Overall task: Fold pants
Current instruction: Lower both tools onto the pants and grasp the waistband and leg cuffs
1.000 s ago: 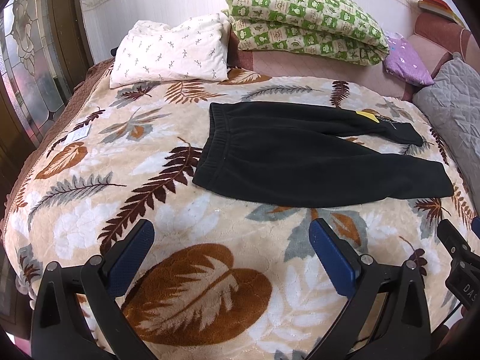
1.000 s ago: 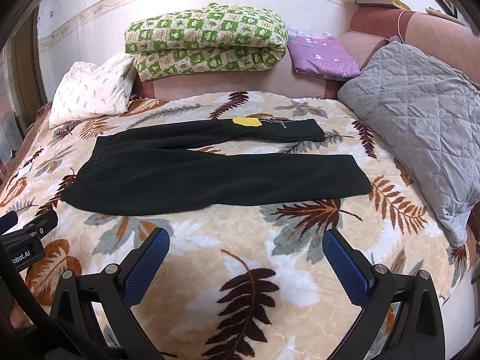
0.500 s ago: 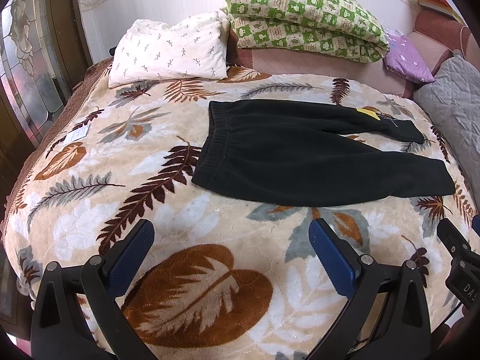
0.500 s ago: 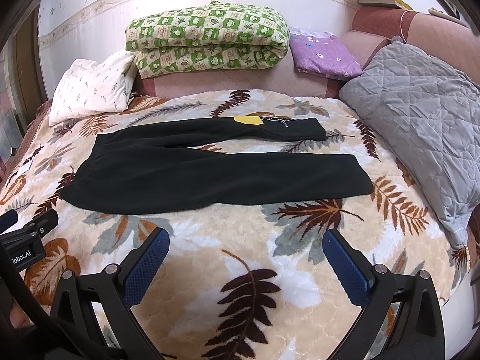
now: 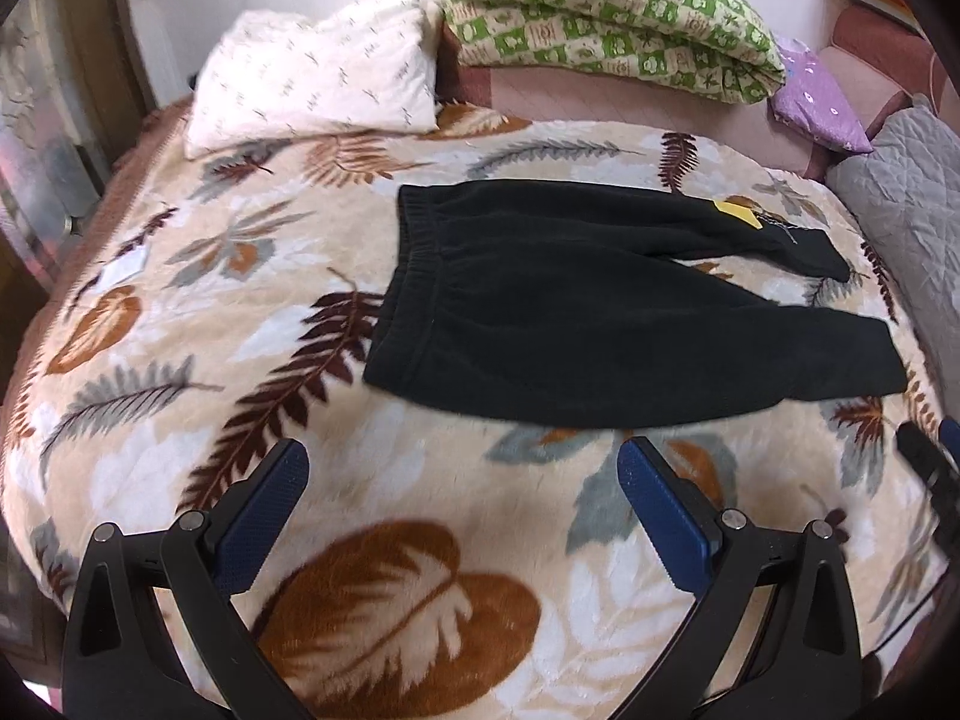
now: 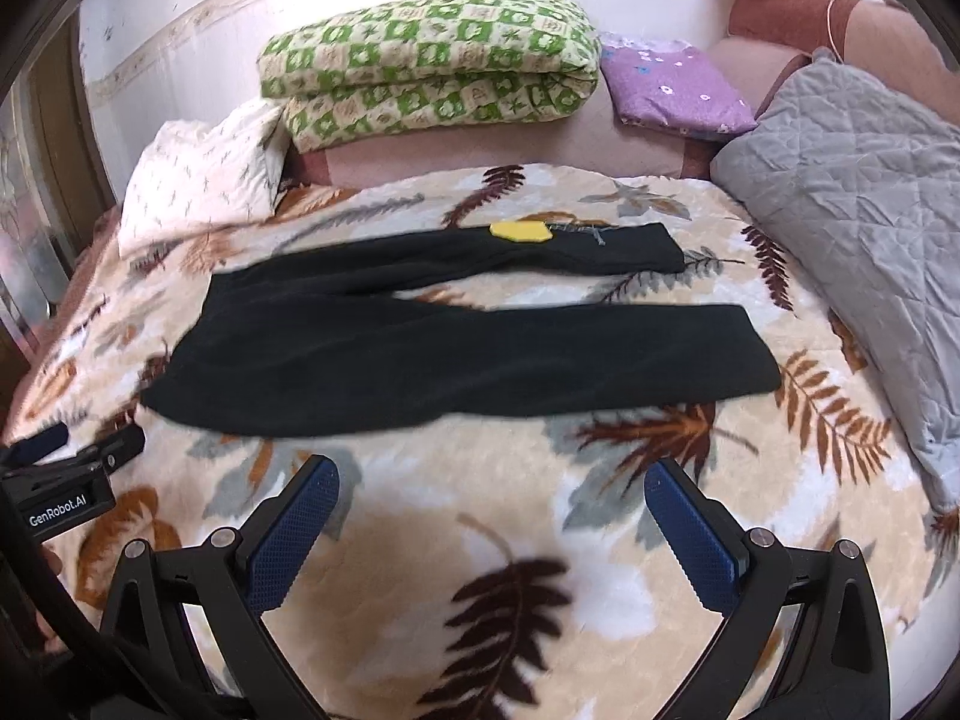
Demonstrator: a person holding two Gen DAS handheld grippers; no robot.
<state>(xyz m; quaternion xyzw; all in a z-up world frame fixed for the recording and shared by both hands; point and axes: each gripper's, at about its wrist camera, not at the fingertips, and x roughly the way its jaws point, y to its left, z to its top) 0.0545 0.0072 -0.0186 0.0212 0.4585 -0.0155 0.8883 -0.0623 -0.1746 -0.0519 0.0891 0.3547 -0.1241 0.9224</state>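
Two grippers, both empty with jaws wide apart, hover over the near part of the bed. The left gripper [image 5: 462,480] faces the waistband end; the right gripper [image 6: 489,495] faces the leg end. Black pants [image 5: 576,312] lie flat and unfolded on the leaf-print blanket [image 5: 252,276], waistband [image 5: 414,276] to the left, legs running right and splayed in a narrow V. A yellow tag [image 6: 519,231] sits on the far leg [image 6: 600,249]. Neither gripper touches fabric, so nothing of the fold is done yet.

Step in hand, as I judge it: approach for the first grasp.
- Left should pinch the near waistband corner, right the near leg cuff [image 6: 750,354], both taking the full thickness of the layers.
- Lift both ends together and lay the near leg onto the far one, cuffs and side seams matched.
- Keep the cloth taut between the grippers so the middle does not sag or bunch.
- Fleece-like cloth on a plush blanket probably drags, so lift clear rather than slide.

Green quilt [image 6: 432,54], white pillow [image 5: 312,78] and grey cushion [image 6: 852,180] are well apart from the pants.
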